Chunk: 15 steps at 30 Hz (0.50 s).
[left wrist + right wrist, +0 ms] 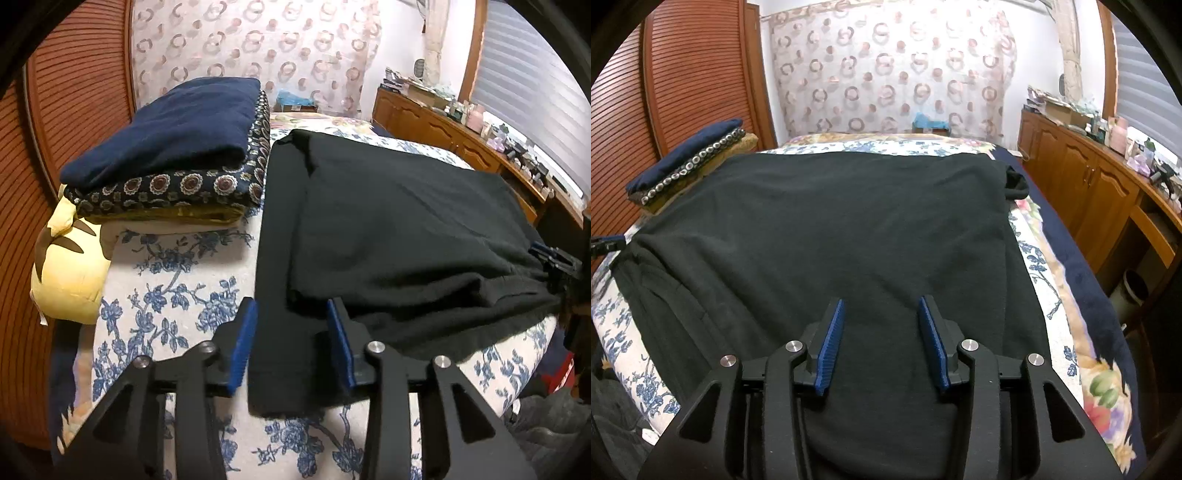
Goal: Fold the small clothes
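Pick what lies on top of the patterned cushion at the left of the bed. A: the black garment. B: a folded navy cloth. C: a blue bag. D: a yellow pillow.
B: the folded navy cloth rests on the patterned cushion, while the black garment lies spread on the bed beside it.

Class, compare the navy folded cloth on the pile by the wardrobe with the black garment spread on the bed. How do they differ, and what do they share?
1. The navy folded cloth is dark blue; the black garment is black.
2. The navy cloth is a compact folded bundle; the black garment lies spread wide, only partly folded along one side.
3. The navy cloth sits on top of a patterned folded textile; the black garment rests directly on the floral bedspread.

Both are plain, dark, soft fabric.
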Motion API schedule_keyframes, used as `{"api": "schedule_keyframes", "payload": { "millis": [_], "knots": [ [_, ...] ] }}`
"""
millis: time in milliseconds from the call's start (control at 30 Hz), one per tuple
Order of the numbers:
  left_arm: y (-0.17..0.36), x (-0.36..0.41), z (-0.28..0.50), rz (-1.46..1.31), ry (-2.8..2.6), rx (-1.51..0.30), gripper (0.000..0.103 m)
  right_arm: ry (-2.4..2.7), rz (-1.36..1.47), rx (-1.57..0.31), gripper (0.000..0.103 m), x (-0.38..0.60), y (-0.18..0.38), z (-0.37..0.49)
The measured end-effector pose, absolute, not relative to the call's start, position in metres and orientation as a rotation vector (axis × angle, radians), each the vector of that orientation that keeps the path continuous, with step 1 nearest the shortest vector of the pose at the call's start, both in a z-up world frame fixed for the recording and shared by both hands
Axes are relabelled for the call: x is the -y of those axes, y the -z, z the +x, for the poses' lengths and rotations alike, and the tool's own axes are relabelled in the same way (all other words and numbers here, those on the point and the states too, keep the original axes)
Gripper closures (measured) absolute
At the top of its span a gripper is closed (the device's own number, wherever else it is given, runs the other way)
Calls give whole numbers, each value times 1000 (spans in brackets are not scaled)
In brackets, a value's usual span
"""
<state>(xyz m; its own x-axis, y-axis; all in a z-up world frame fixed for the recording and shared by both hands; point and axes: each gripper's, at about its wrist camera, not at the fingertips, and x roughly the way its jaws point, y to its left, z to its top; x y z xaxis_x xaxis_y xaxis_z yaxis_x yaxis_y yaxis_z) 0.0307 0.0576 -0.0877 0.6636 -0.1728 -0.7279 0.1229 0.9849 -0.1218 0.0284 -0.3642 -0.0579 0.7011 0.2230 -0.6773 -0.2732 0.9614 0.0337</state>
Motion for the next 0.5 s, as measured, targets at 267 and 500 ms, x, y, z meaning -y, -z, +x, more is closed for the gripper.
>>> {"api": "schedule_keyframes", "payload": {
  "millis": [267, 500],
  "knots": [
    [90, -48, 57, -45, 174, -857, 52, -279, -83, -742, 58, 365, 58, 29],
    [98, -43, 63, -32, 153, -886, 52, -283, -81, -739, 58, 367, 59, 29]
  ]
}}
